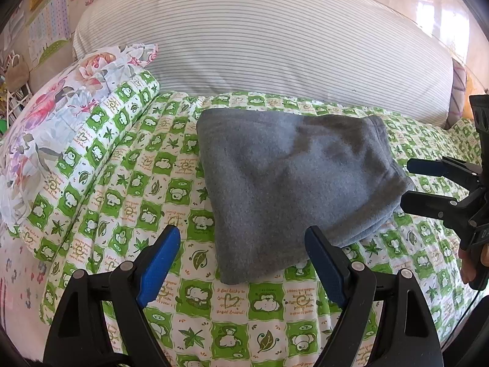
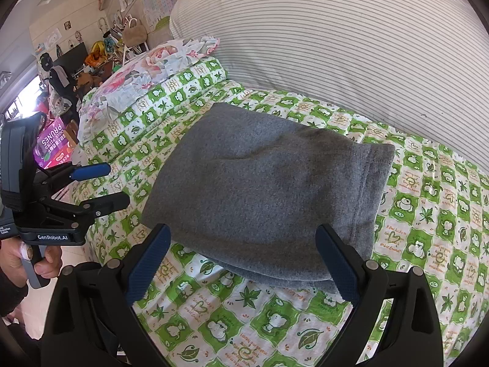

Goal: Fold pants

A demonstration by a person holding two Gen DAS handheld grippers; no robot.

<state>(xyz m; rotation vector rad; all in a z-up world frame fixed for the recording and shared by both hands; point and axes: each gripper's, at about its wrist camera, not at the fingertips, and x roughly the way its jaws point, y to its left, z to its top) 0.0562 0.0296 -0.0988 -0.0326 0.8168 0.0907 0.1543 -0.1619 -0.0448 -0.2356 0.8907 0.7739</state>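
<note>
Folded and apparently finished: grey pants (image 1: pixel 293 189) lying as a compact, several-layered bundle on the green-checked quilt (image 1: pixel 232 315), toward its far edge, just short of the striped bolster (image 1: pixel 275 36) along that edge. Stacked layers showing at the bundle's right and near sides; hemmed band running down the right side in the right wrist view. No leg or waistband trailing loose, top face smooth but for shallow dimples.

Left gripper (image 1: pixel 241 263) hovering at the bundle's near edge, jaws spread wide, nothing between them, one finger (image 1: pixel 324 263) overlapping the near right corner in view; contact impossible to confirm. Right gripper (image 2: pixel 244 260) likewise released and empty, poised over the near edge, blue fingers (image 2: pixel 149 263) apart. Floral pillow (image 1: pixel 61 116) resting at the quilt's far left corner, well clear of the pants.

Judging from this: folding looks complete. Left, at most, a squaring-up of the slightly skewed bundle or a final press flat.
</note>
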